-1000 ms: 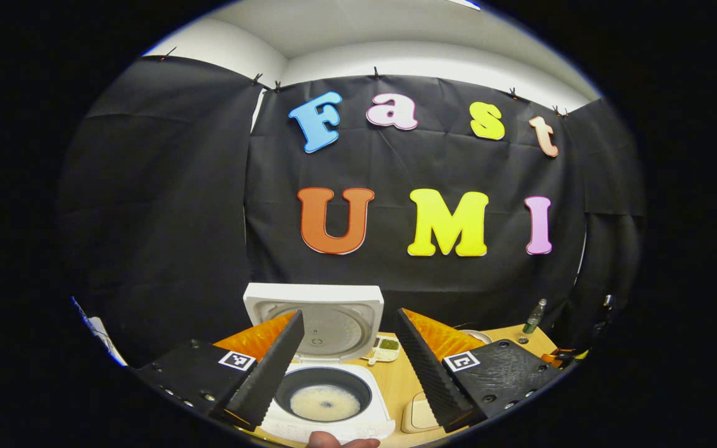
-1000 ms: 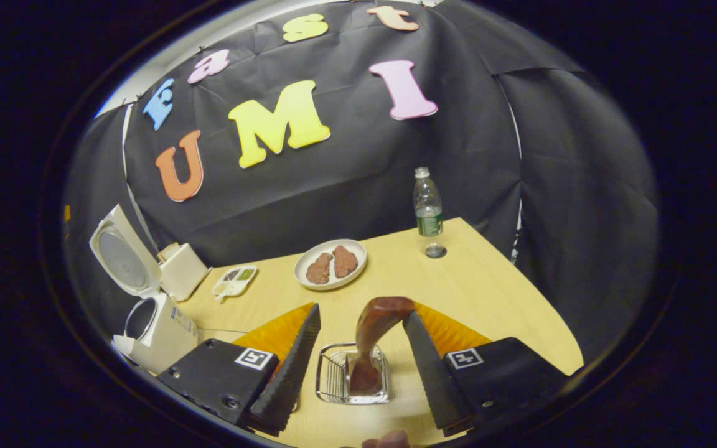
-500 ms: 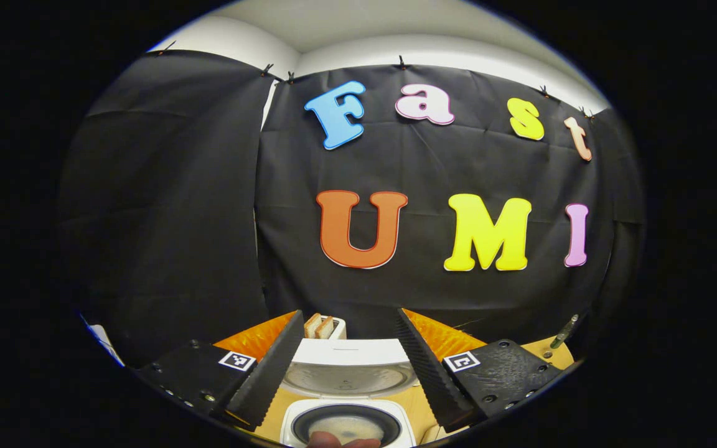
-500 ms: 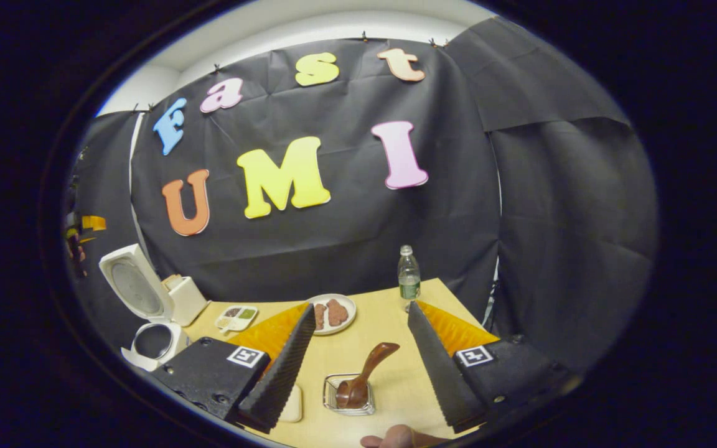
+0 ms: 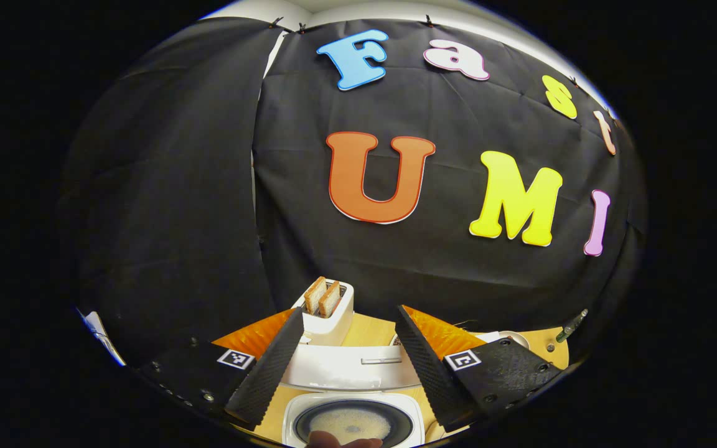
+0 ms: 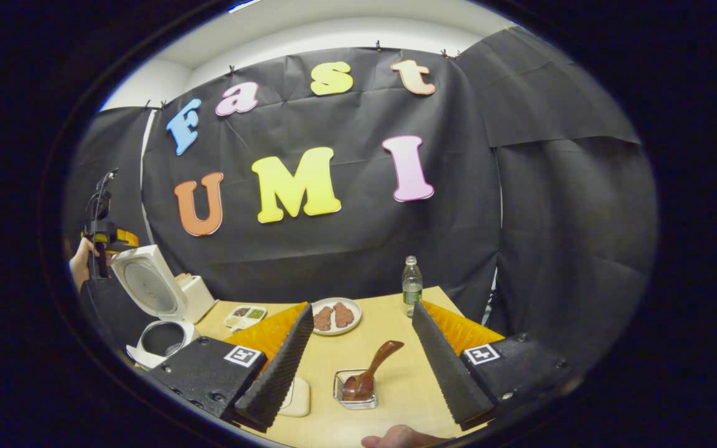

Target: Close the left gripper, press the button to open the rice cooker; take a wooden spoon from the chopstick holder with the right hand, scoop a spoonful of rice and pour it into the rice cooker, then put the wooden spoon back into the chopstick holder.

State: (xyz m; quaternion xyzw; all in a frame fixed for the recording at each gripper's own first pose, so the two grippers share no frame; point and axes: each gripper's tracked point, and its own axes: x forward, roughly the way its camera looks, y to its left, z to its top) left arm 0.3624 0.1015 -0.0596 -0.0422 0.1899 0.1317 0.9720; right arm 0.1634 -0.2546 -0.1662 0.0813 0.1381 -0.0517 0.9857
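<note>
A: Near items, right gripper view?
B: Right gripper (image 6: 358, 367), fingers spread, empty. Between them: spoon (image 6: 371, 375) leaning in holder (image 6: 355, 397) on table (image 6: 396, 323).
A: Farther?
B: Plate (image 6: 335, 316), bottle (image 6: 412, 285); cooker (image 6: 158, 311) far left, lid up.
A: Left gripper view?
B: Left gripper (image 5: 349, 367), released, above cooker (image 5: 352, 423) with rice (image 5: 352, 424); toaster (image 5: 327, 311) behind.

Left gripper (image 5: 347, 367): two serrated wedge fingers on textured black blocks, each with a square black-and-white marker tag and small screws, orange panels behind. Right gripper (image 6: 361, 372): same build, same tags and screws. Fingertip of holding hand (image 6: 403, 437) at bottom edge.
</note>
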